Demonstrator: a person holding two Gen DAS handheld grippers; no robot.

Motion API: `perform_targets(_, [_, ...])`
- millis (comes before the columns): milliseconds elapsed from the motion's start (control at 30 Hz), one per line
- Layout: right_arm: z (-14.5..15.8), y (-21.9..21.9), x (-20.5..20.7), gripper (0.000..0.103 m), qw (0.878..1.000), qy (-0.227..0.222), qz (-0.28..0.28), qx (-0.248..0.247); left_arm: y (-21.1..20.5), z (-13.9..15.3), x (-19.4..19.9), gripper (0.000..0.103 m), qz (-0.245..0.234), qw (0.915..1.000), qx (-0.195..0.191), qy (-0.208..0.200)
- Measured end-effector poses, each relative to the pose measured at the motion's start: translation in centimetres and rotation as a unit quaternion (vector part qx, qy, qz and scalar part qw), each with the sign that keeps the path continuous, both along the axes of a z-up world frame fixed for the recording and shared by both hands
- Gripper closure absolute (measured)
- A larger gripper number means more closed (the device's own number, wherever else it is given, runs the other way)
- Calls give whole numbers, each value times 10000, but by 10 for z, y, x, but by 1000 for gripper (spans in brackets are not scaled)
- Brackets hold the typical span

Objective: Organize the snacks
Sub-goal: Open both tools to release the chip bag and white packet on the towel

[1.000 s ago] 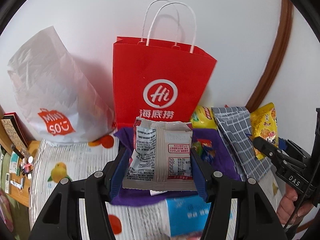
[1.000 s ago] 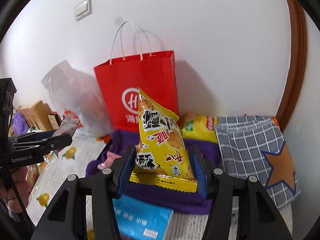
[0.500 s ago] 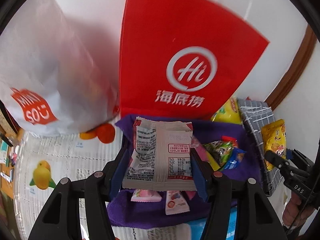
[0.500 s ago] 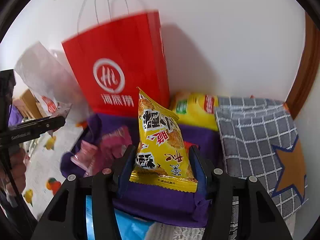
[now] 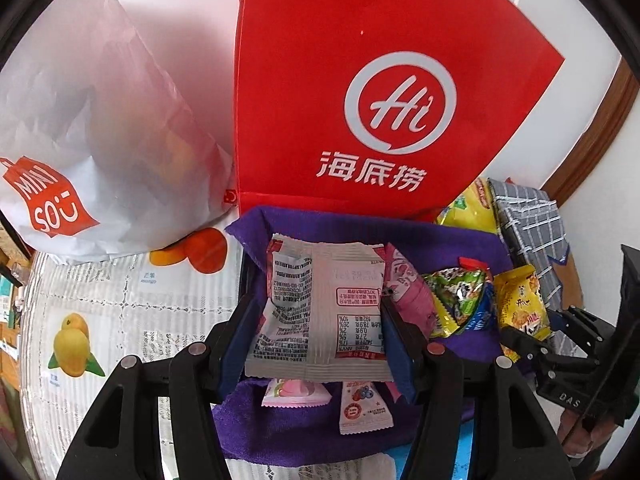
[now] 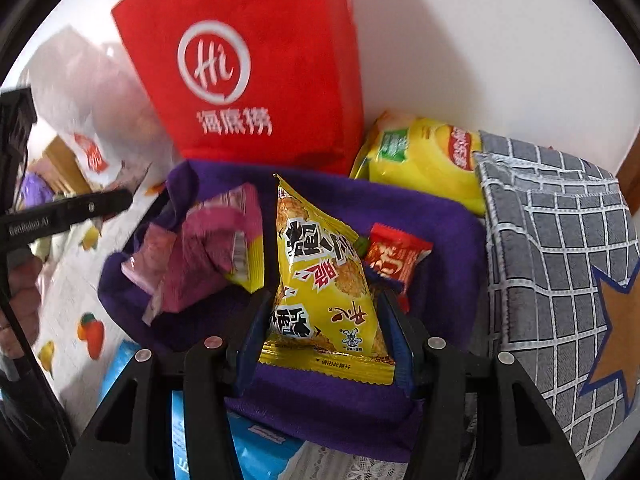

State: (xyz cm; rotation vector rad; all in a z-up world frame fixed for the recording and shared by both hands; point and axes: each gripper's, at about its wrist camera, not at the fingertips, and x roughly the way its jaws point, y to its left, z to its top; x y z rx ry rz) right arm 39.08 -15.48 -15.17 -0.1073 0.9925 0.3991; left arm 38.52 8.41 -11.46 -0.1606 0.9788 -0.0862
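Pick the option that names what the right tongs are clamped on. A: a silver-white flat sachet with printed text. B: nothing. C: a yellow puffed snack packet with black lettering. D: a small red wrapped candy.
C: in the right wrist view the right tongs press from both sides on the yellow puffed snack packet, held above the purple cloth.
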Motion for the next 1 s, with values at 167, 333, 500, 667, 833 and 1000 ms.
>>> perform_targets(167, [-4,5,-2,49,9997,3,146,-171,-5,-7,2,45,-50,9999,38,122])
perform_targets(333, [-6,5,-1,48,9997,57,117,-183,-14,-12,2,45,-180,9996,89,181])
perform_targets(500, [-7,6,1,48,9997,107,138,-177,-21,-17,3,45,-318,9991,28,282])
perform_targets(667, [-2,6,-2,46,9997,13,158,-192,-30,-23,3,45,-428,9984,28,365])
perform_targets(833, [9,3,-5,45,9997,-159,120,-148,-37,-29,3,45,-523,9976,24,460])
perform_targets(1000, [22,-3,-9,45,9994,-357,26,-9,-47,-35,1,45,-657,9964,33,543])
